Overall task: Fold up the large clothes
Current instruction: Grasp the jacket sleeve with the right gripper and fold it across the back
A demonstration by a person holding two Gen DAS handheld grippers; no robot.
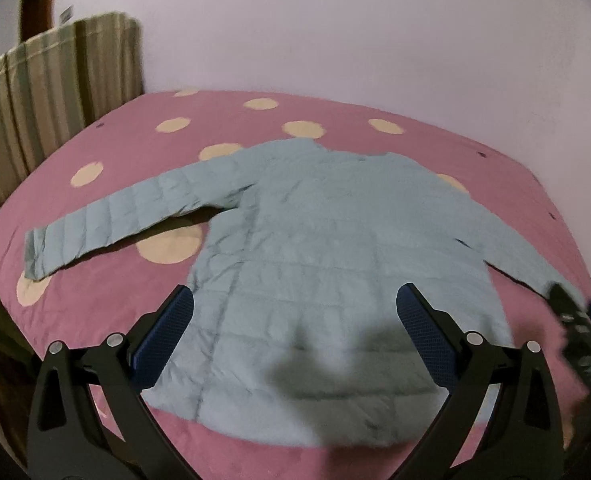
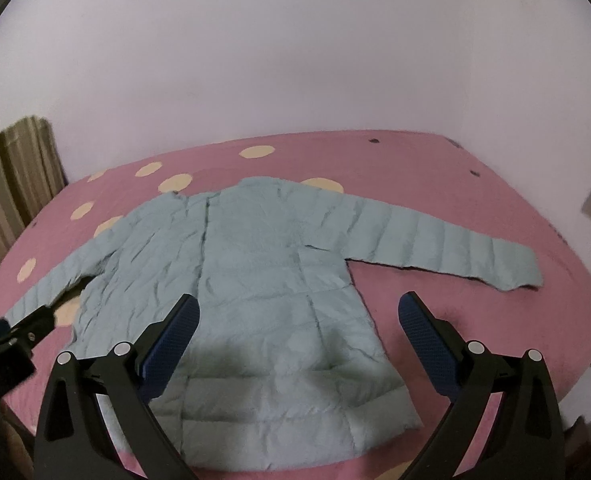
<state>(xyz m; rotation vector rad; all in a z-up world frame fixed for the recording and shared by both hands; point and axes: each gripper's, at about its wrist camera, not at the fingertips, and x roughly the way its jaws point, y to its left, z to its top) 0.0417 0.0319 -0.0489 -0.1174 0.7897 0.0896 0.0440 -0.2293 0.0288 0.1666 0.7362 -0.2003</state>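
On pink bedspread [image 1: 107, 312]: jacket [image 1: 315, 248] flat (pale blue, quilted)

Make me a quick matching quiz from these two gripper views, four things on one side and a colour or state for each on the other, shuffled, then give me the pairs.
Things:
1. jacket
2. bedspread
3. left gripper
4. striped fabric

States:
A. pink with cream dots
B. jaws open, holding nothing
C. upright against the wall
D. pale blue, spread flat, sleeves out

Pairs: 1-D, 2-A, 3-B, 4-C
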